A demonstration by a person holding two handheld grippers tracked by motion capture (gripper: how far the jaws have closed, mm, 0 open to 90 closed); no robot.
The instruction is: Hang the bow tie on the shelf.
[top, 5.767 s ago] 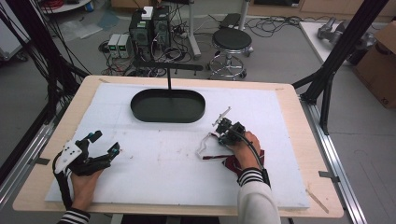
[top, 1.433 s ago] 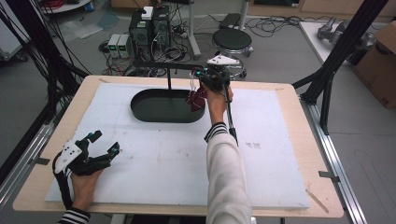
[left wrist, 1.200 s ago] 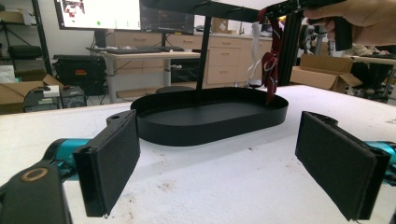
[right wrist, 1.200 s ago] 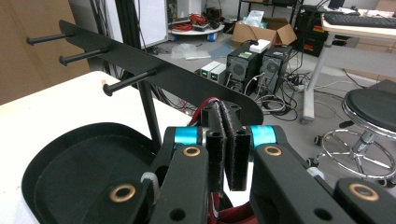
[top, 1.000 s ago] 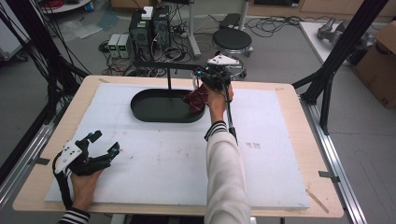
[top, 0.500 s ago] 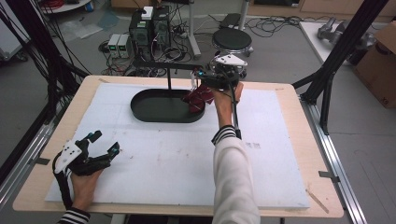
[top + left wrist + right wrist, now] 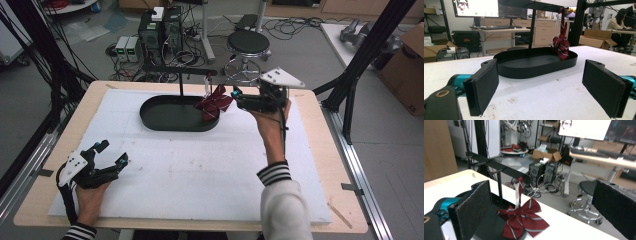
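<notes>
A dark red striped bow tie point(image 7: 214, 102) hangs by its white strap from the crossbar point(image 7: 197, 74) of a black stand, over the right end of a black oval tray point(image 7: 165, 120). My right gripper point(image 7: 234, 99) is held just right of the bow, open, with nothing between its pads. In the right gripper view the bow tie point(image 7: 522, 217) hangs low beyond my right gripper point(image 7: 544, 195), touching neither pad. My left gripper point(image 7: 112, 156) rests open on the white mat at the near left. In the left gripper view my left gripper point(image 7: 549, 85) faces the tray point(image 7: 536, 66) and the bow tie point(image 7: 561, 45).
A white foam mat point(image 7: 200, 170) covers the wooden table point(image 7: 320, 125). Beyond the far edge stand a round stool point(image 7: 248, 42) and computer boxes point(image 7: 160, 30) among cables. Black frame legs point(image 7: 360, 65) rise at both sides, and a cardboard box point(image 7: 405, 75) sits far right.
The bow tie, picked off the mat earlier, now hangs from the crossbar. My right gripper has drawn back to the right of it. The left gripper has not moved.
</notes>
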